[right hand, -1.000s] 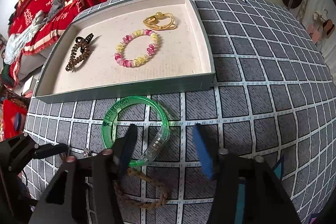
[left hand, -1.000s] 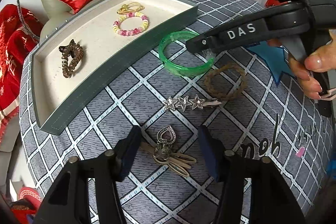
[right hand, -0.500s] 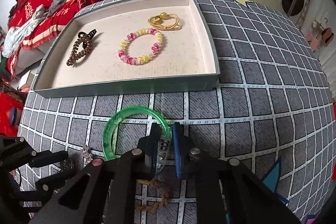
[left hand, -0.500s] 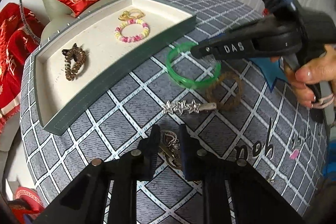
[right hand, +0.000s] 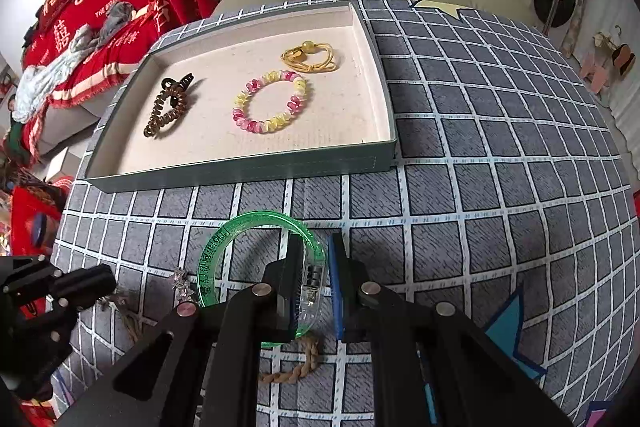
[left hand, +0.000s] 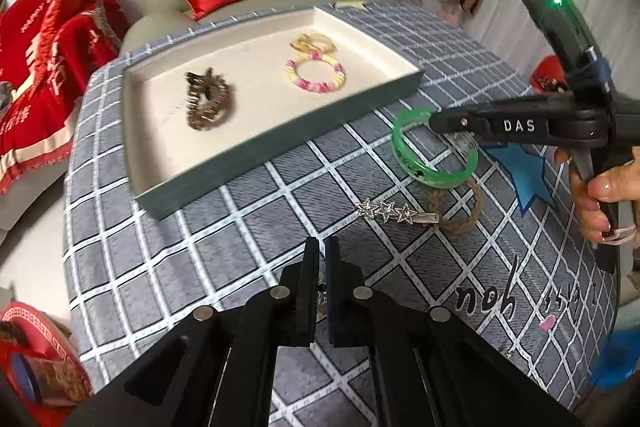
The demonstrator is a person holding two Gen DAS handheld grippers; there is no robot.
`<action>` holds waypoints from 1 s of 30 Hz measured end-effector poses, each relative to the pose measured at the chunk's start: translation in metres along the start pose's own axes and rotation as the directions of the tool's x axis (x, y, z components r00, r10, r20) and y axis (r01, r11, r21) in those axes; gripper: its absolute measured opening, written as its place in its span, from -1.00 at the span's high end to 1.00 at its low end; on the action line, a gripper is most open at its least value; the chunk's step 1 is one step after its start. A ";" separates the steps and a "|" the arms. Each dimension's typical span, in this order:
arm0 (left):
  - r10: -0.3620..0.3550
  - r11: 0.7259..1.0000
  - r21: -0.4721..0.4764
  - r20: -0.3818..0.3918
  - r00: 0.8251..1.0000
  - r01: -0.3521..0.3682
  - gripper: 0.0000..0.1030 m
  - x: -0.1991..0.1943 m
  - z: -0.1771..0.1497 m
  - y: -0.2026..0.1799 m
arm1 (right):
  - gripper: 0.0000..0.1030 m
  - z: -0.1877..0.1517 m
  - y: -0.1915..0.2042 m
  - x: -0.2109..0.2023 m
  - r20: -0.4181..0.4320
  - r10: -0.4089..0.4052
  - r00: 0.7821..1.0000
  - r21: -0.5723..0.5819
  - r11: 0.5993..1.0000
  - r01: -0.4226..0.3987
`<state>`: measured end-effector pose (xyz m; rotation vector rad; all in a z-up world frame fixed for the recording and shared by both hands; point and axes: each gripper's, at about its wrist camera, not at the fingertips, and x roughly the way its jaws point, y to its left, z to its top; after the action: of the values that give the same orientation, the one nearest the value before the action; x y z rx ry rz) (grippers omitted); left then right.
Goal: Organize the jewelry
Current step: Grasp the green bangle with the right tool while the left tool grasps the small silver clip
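Left wrist view: left gripper (left hand: pixel 322 259) jaws pressed near-together, small metallic item barely visible between, identity unclear. Tray (left hand: pixel 256 163) holds three pieces: brown claw clip (left hand: pixel 206 99), beaded bracelet (left hand: pixel 315 75), gold cord tie (left hand: pixel 313 43). On checked cloth (left hand: pixel 200 239): one three-star metal hair clip (left hand: pixel 394 213), one braided brown ring (left hand: pixel 456 211).

Right wrist view: right gripper (right hand: pixel 320 255) pinching translucent green plastic bangle (right hand: pixel 224 239), just before tray.

The left gripper (left hand: pixel 322 255) is held pointing steeply down, jaws closed nearly together. The right gripper (right hand: pixel 316 267) is gripped by a hand (left hand: pixel 600 195), jaws clamped.
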<state>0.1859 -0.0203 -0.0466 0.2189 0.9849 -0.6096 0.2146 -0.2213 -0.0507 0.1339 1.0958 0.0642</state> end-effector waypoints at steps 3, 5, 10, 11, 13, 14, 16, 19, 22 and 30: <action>0.003 0.999 -0.033 0.023 1.000 -0.002 0.65 -0.012 -0.007 0.003 | 0.73 -0.002 -0.001 -0.003 0.004 0.015 1.000 0.009 1.000 -0.016; -0.002 0.998 -0.060 0.032 1.000 0.004 0.65 -0.016 -0.011 0.006 | 0.73 -0.004 -0.001 -0.005 0.005 0.029 1.000 0.019 0.999 -0.030; -0.002 0.990 -0.138 0.059 0.998 0.010 0.65 -0.027 -0.012 0.023 | 0.73 -0.009 0.000 -0.015 0.017 0.044 0.999 0.018 0.999 -0.044; -0.001 0.989 -0.147 0.062 0.998 0.010 0.65 -0.027 -0.012 0.024 | 0.73 -0.009 0.000 -0.017 0.021 0.047 0.999 0.020 0.999 -0.048; 0.002 0.984 -0.176 0.068 0.998 0.010 0.65 -0.031 -0.012 0.031 | 0.73 -0.009 0.000 -0.019 0.023 0.053 0.998 0.021 0.998 -0.054; 0.005 0.983 -0.186 0.067 0.998 0.007 0.65 -0.032 -0.012 0.033 | 0.73 -0.009 0.000 -0.020 0.024 0.056 0.998 0.023 0.998 -0.057; 0.030 0.980 -0.196 0.063 0.998 -0.017 0.64 -0.032 -0.014 0.033 | 0.73 -0.010 0.000 -0.021 0.023 0.066 0.998 0.027 0.997 -0.067; 0.147 0.975 -0.179 0.078 0.986 -0.131 0.64 -0.040 -0.025 0.022 | 0.73 -0.014 0.001 -0.023 0.023 0.075 0.997 0.026 0.997 -0.076; 0.182 0.969 -0.181 0.076 0.980 -0.166 0.64 -0.041 -0.036 0.013 | 0.73 -0.019 0.004 -0.026 0.020 0.084 0.996 0.019 0.996 -0.084; 0.178 0.978 -0.122 0.059 0.982 -0.169 -1.00 -0.031 -0.047 -0.004 | 0.73 -0.029 0.007 -0.035 0.023 0.095 0.995 0.011 0.995 -0.096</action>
<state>0.1374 0.0086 -0.0463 0.1766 0.9201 -0.3960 0.1726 -0.2158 -0.0319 0.1972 1.0671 0.1415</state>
